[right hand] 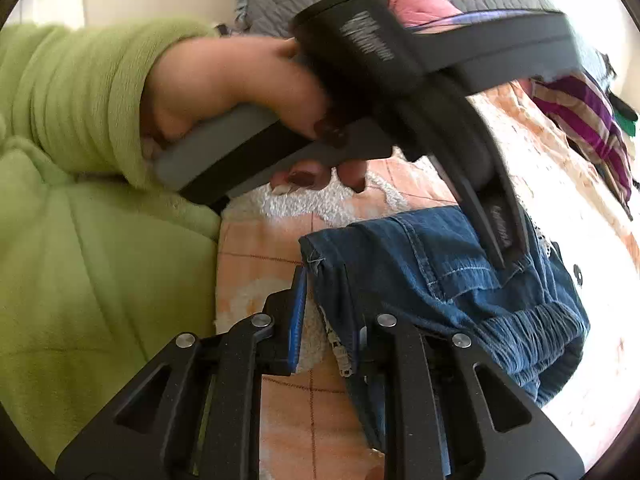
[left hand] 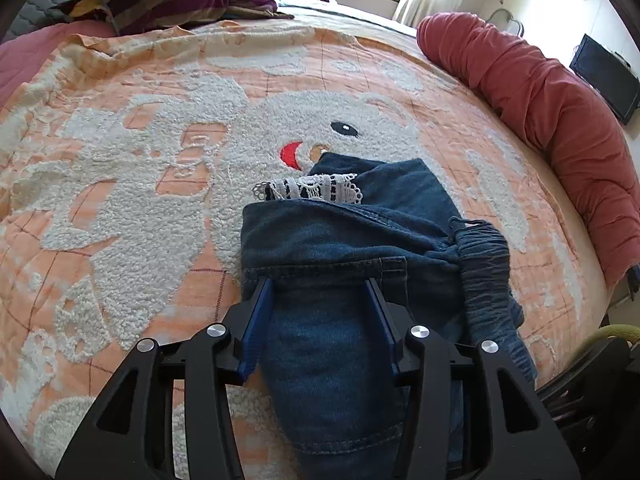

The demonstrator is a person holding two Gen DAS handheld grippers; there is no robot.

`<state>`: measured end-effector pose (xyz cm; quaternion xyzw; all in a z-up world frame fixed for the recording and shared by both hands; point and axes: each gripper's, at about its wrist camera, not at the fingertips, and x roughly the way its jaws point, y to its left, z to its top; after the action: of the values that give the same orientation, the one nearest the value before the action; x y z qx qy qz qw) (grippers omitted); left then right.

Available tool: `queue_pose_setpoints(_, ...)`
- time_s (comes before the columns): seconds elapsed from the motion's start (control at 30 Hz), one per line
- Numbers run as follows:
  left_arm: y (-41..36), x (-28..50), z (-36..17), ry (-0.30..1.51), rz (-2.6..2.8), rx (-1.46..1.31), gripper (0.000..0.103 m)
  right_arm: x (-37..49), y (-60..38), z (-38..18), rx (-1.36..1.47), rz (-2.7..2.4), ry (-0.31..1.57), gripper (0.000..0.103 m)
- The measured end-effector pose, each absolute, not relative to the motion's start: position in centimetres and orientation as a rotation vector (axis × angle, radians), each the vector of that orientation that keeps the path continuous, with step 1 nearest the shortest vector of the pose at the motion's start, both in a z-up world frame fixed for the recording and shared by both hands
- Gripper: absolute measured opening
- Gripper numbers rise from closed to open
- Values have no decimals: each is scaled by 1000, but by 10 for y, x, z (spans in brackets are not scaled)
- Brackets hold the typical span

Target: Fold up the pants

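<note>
My view is of a bed under an orange blanket (left hand: 120, 184) with a white fleecy bear on it, and the folded denim pants (left hand: 344, 240) lie on that blanket just below the bear's red mouth. My left gripper (left hand: 320, 284) sits over the near end of the pants — fingers spread apart, denim between them, nothing pinched. My right gripper (right hand: 330, 308) is at the pants' edge by the lace trim (right hand: 340, 350), fingers apart too — whether the hidden right finger touches cloth I cannot tell.

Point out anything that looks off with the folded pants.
A strip of white lace trim pokes out from between the denim layers of the pants, and the elastic waistband bunches crookedly at one side.
</note>
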<state>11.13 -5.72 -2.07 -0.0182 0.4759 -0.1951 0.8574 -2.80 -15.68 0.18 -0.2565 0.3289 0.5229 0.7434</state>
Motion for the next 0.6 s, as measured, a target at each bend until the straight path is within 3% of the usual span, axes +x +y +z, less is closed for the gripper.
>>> queue_pose_setpoints(0.17,-58,98,-5,949,-401,-18,55,-37,-181,33,-451,1151,642,20)
queue_pose_setpoints(0.6,-54,63,39,810,-362,21,57,-34,-240,87,-282,954,488,52)
